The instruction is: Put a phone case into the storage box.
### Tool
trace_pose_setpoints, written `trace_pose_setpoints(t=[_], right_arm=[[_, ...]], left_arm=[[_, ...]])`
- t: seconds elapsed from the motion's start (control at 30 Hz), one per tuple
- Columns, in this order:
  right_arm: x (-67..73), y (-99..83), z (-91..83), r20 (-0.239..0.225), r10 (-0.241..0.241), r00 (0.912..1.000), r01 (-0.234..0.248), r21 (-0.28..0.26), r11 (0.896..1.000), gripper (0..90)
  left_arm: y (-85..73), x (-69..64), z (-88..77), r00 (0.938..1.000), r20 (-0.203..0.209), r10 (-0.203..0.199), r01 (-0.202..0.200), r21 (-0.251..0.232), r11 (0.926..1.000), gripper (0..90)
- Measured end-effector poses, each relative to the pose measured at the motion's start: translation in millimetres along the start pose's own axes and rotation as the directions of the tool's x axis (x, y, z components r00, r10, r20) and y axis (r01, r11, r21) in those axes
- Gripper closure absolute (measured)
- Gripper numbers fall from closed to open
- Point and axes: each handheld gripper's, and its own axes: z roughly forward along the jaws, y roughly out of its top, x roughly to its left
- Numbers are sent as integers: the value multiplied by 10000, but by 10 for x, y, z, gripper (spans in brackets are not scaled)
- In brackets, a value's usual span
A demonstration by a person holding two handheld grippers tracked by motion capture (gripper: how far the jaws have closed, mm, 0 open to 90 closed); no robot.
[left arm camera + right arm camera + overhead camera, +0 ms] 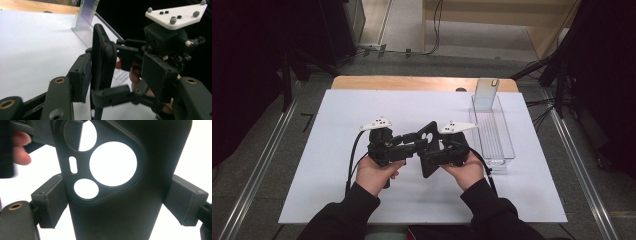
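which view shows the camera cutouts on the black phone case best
The right gripper view: the black phone case faces that camera, its round and slot cutouts backlit by the white table. The left gripper view shows the case edge-on; the high view shows it small.

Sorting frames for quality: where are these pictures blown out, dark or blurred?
High view: the surround is near black and the white table evenly lit. Right gripper view: the table burns out to plain white through the phone case's holes. Left gripper view: the near jaws are soft and the background is black.
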Motion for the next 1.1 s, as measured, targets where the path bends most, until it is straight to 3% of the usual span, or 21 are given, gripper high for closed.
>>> trace_pose_setpoints(t=[0.3,0.4,0.5,0.63,0.8,0.87,0.97,1.1], right_arm=[[-114,4,-58,273,-33,9996,36,-115,9999,114],[-159,8,-71,263,-137,9996,138,-30,9999,115],[-214,14,-91,141,-242,9996,242,31,9997,116],[-276,36,-131,-278,-216,9994,216,-8,9998,115],[-330,64,-194,-664,-466,9967,473,89,9988,115],[-339,78,-223,-757,-482,9960,491,105,9987,116],[-350,94,-275,-733,-582,9956,584,17,9983,115],[-357,110,-342,-968,-728,9926,735,38,9973,115]], left_arm=[[9,67,-70,9999,91,-71,68,366,9993,385],[3,83,-67,9994,318,-164,134,928,9956,361],[-20,96,-68,9990,443,74,-135,1381,9903,343],[-72,129,-59,9968,516,614,-711,2136,9743,329],[-166,169,-43,9887,748,1300,-1467,3006,9424,329],[-199,199,-51,9853,819,1502,-1689,3251,9305,329],[-244,249,-71,9822,896,1651,-1861,3432,9206,329],[-297,304,-118,9728,1028,2074,-2308,3637,9025,329]])
